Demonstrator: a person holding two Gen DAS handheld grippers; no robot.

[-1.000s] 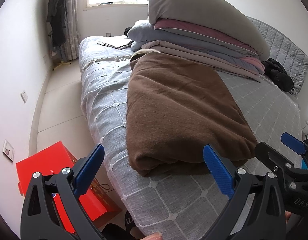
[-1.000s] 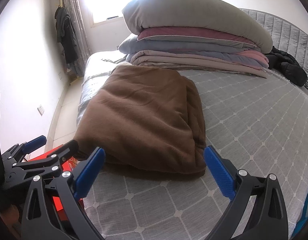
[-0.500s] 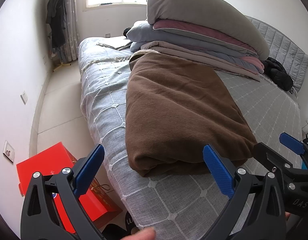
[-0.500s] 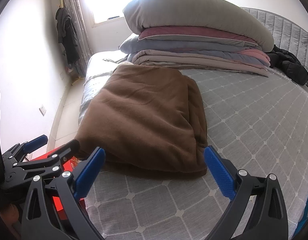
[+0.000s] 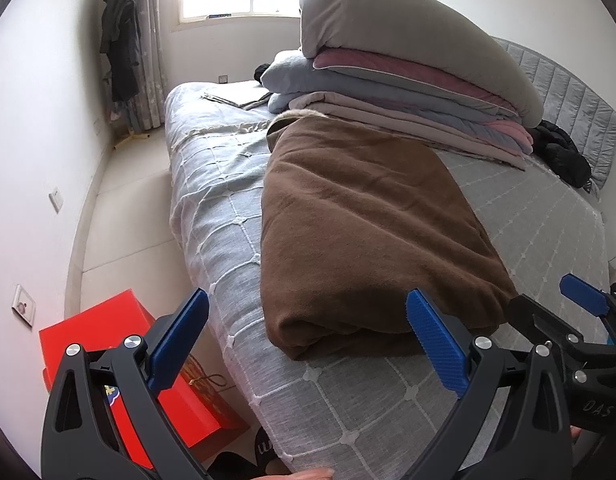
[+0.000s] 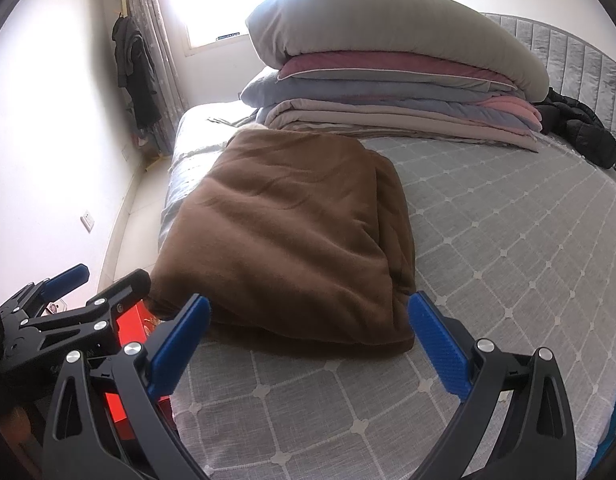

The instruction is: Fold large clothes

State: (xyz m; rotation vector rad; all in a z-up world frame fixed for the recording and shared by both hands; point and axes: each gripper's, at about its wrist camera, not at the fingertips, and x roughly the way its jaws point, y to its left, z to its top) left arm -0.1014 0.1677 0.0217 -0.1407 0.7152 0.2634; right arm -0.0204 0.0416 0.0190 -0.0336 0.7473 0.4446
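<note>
The left gripper (image 5: 308, 344) and the right gripper (image 6: 308, 344) are held side by side, jaws spread wide, gripping nothing.

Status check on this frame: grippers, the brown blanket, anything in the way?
Left gripper open, empty. Right gripper open, empty. Brown blanket folded on bed, untouched. Path clear; stacked bedding lies behind it.

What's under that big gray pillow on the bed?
Under the gray pillow is a stack of folded bedding: a pink layer, a blue-gray one, then beige ones at the bottom, lying on the bed. Anything between or behind the layers is hidden.
</note>
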